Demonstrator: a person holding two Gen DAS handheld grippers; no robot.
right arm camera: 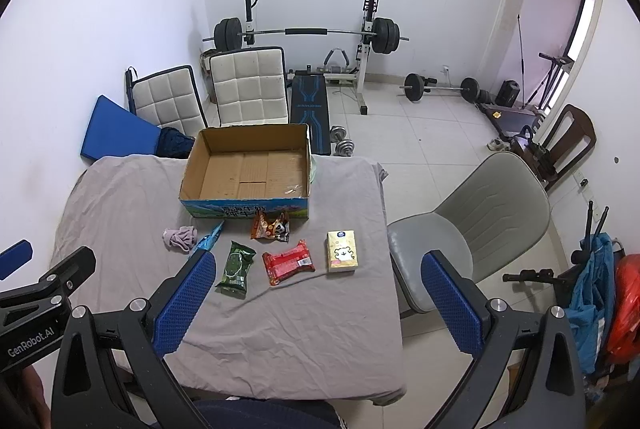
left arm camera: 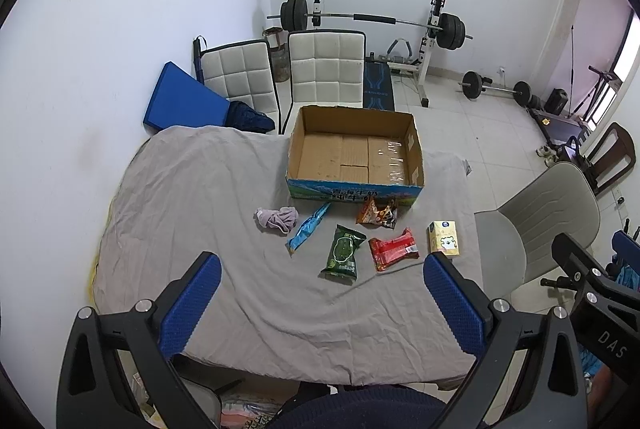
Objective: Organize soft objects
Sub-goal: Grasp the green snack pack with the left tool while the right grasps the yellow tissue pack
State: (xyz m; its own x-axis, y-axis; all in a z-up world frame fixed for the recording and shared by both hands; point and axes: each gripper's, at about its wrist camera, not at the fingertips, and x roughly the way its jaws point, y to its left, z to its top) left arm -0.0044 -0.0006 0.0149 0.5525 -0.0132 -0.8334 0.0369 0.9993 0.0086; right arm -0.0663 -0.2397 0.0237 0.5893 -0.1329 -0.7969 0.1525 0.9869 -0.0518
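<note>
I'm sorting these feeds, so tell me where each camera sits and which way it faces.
Left wrist: on the left gripper, facing forward over the table; own open blue fingers, right gripper's edge.
Right wrist: on the right gripper, same heading, shifted right; own open fingers, left gripper's edge.
Shared: cardboard box, snack packets, barbell rack.

Grey cloth [left arm camera: 200,189] is seen; brown box [left arm camera: 414,145] w/ blue printed front; green [left arm camera: 343,254], red [left arm camera: 394,249], lt-blue [left arm camera: 307,227] packets; yellow carton [left arm camera: 443,238]; mauve rag [left arm camera: 277,219].

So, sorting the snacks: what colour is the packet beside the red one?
Dark green packet, clearest in the right wrist view.
</note>
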